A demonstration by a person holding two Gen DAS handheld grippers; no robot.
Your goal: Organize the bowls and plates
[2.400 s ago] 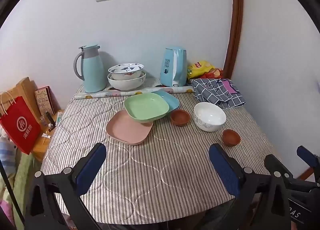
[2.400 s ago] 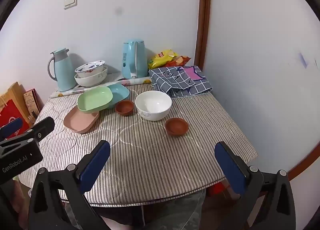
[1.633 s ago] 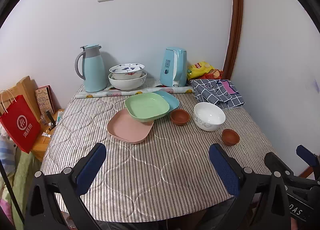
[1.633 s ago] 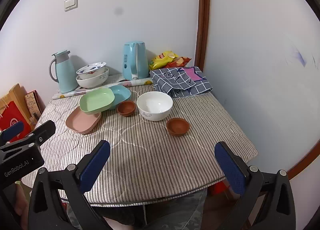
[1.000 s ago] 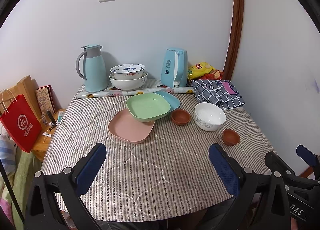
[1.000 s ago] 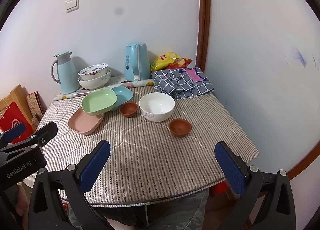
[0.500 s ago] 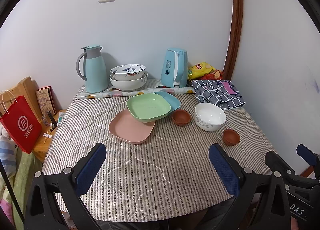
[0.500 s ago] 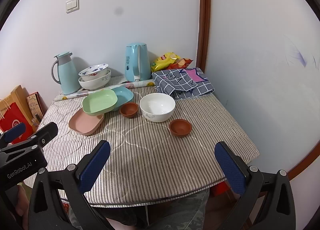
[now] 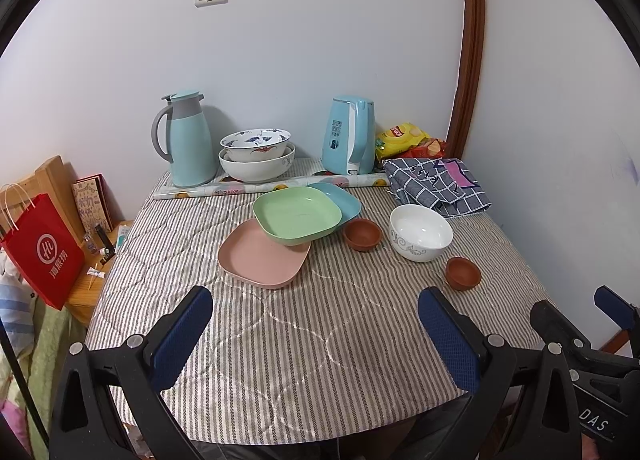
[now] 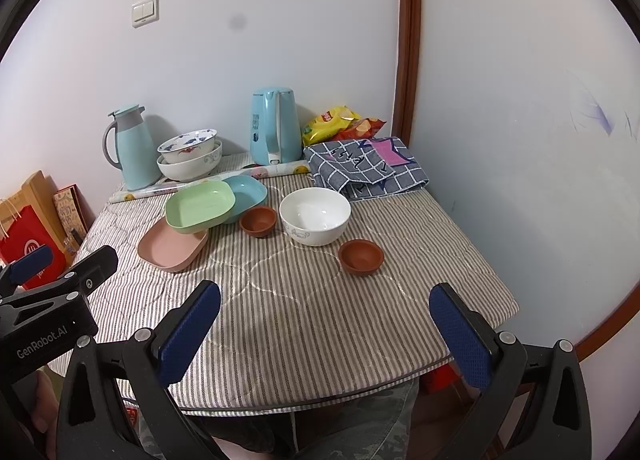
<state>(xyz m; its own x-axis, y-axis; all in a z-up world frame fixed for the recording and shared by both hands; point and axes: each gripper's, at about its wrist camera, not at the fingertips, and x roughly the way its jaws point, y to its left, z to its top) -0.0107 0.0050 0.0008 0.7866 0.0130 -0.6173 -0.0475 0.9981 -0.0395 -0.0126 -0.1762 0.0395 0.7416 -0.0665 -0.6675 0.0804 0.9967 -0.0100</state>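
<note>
2 grippers, left gripper (image 9: 314, 334) and right gripper (image 10: 326, 326), hang wide open and empty above the striped table's (image 10: 304, 300) near edge, well short of the green plate (image 10: 200, 205).

Tabletop (image 9: 304, 344) under a grey striped quilted cloth. Ahead of the left fingers (image 9: 182, 334): pink plate (image 9: 260, 256) flat on the cloth, green plate (image 9: 298, 216) tilted across its far edge and across a blue plate (image 9: 342, 200). Between the two finger lines: brown bowl (image 9: 362, 234), white bowl (image 9: 420, 232), second brown bowl (image 9: 463, 273), each apart. Far edge: thermos (image 9: 187, 148), two stacked bowls (image 9: 256, 166), kettle (image 9: 352, 136), rolled sheet (image 9: 256, 189), snack bags (image 9: 404, 138), checked cloth (image 9: 436, 184).
</note>
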